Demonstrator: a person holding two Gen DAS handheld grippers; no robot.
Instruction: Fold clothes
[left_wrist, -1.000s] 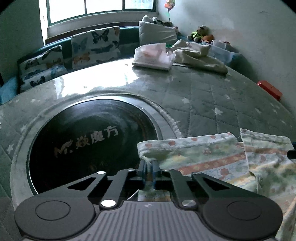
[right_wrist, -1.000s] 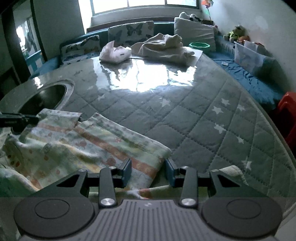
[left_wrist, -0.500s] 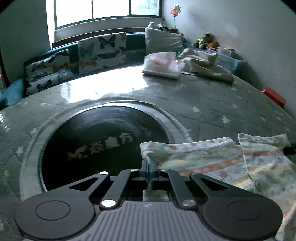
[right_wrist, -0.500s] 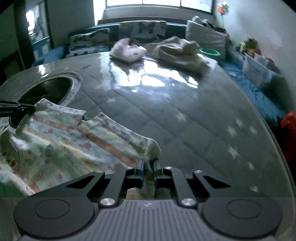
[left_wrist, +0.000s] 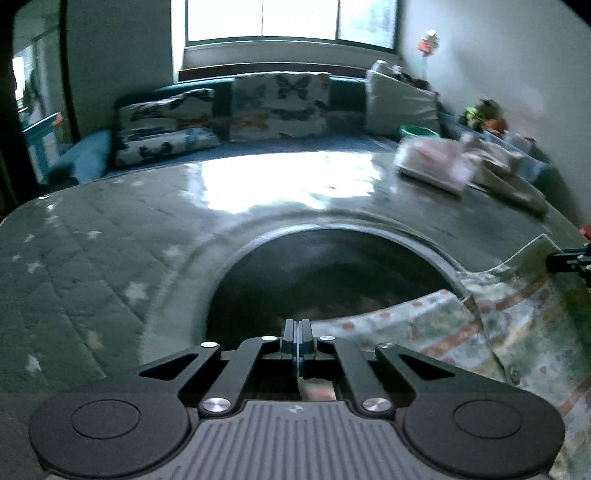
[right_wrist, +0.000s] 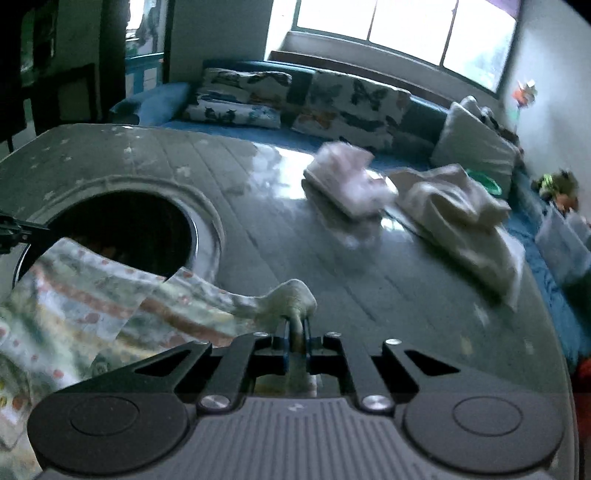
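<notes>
Lifted garment (right_wrist: 110, 295) off quilted table (left_wrist: 92, 236) — both tongs clamped, prob.

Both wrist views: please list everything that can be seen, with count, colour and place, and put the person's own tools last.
Patterned garment: one, pale with orange stripes, held up over the table's near edge.
Table: one, grey-green quilted cover with stars.
Round opening: one, dark, set in the table.
Folded clothes: one pinkish-white pile, far side of the table.
Loose cloth: one, cream, beside that pile.
Butterfly cushions: about three, on the blue bench.
Grey pillow: one, bench corner.
Left tongs: black, shut on the garment.
Right tongs: black, shut on the garment.
</notes>
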